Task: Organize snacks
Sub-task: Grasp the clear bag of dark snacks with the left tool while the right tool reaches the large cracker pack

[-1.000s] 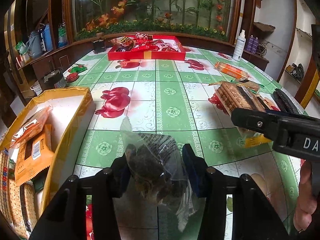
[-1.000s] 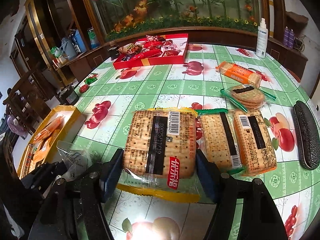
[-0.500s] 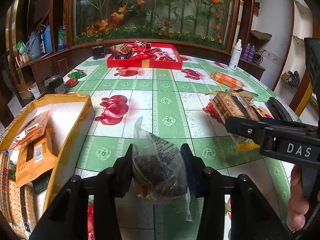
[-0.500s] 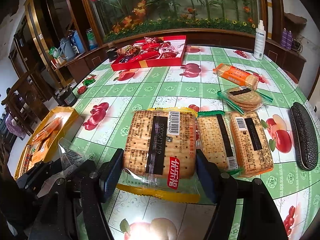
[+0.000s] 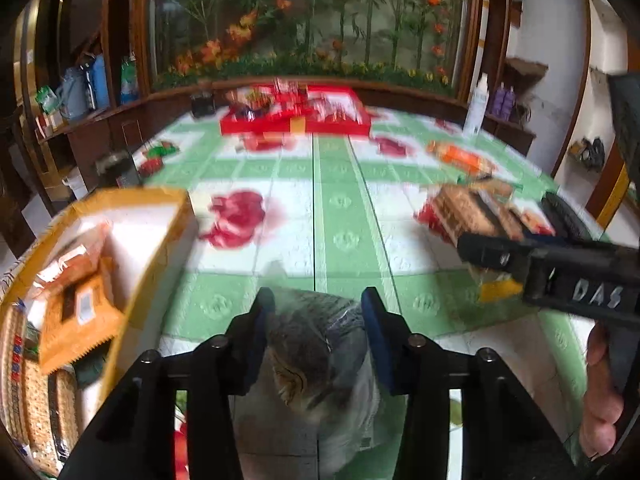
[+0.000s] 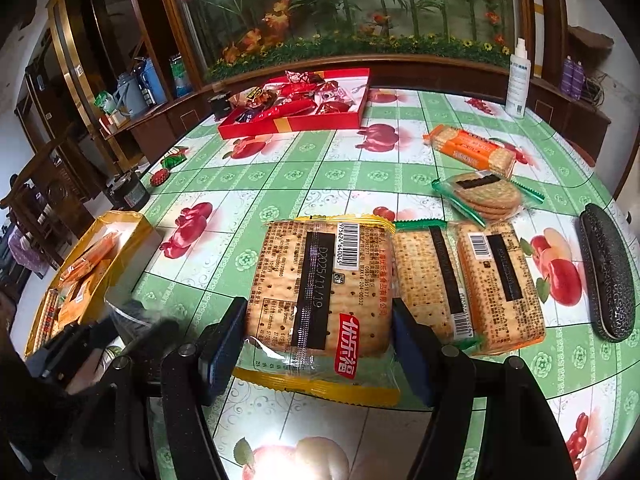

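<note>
Cracker pack (image 6: 320, 288) (yellow-edged, clear wrap)

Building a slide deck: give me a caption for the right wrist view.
Right gripper straddling a yellow-edged cracker pack on the fruit-print tablecloth, two more cracker packs beside it.

My left gripper (image 5: 318, 334) is black with blue-padded fingers (image 5: 374, 340), silver screws; the right gripper (image 6: 318, 354) reads "DAS".

left view motion-blurred; clear bag (image 5: 316, 344) contents unreadable.
</note>
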Available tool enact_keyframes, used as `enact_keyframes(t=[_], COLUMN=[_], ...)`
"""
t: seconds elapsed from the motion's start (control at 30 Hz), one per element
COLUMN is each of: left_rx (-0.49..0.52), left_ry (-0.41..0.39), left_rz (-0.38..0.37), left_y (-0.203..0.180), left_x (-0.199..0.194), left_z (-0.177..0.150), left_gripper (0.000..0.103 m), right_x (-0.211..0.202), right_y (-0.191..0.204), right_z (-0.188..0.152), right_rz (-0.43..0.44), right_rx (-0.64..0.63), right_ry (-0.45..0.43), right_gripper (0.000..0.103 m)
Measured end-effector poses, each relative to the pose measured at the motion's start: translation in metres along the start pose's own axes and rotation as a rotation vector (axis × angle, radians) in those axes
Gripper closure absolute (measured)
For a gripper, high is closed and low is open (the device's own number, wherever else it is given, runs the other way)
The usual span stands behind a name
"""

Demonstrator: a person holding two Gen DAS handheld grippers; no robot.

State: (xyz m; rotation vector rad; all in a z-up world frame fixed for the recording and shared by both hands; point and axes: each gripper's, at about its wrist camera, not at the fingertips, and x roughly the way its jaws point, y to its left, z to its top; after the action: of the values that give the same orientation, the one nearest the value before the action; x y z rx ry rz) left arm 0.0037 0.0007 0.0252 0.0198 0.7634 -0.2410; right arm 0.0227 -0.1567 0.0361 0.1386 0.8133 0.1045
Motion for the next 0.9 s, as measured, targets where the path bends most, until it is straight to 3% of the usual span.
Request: enact_keyframes(t=[0.1,0.17,0.2,0.47,0.9], left_rx=[-0.003,0.009,0.009,0.006,0.011], left_ry=[0.064,0.064,0.064,-0.042,-0.073], left_rz=[-0.014,-0.007,-0.011,0.019,0.073], left_y=[-0.001,-0.003,-0.003,-0.007,-0.007], left_x=[0.009,0.007,0.006,-0.01,-0.013], left_z=[-0.007,-0.009,-0.01,-0.006,-0.003], left_gripper=[0.051,0.051,0.056,0.064,0.065], right_x=[0.0,-0.003,-0.003,-0.011,-0.009], right_y=[0.0,0.0,0.0,0.003,0.012], right_z=[0.001,0.001,0.001,-0.001,-0.003], right_rz=[-0.001,0.003,0.004,0.022,0.028], right_rx=[-0.004,-0.006,-0.007,-0.009,-0.042], right_ry=[0.001,-0.006,-0.009,-0.032,-0.023], right_gripper=[0.029,0.029,0.029,0.029,0.029])
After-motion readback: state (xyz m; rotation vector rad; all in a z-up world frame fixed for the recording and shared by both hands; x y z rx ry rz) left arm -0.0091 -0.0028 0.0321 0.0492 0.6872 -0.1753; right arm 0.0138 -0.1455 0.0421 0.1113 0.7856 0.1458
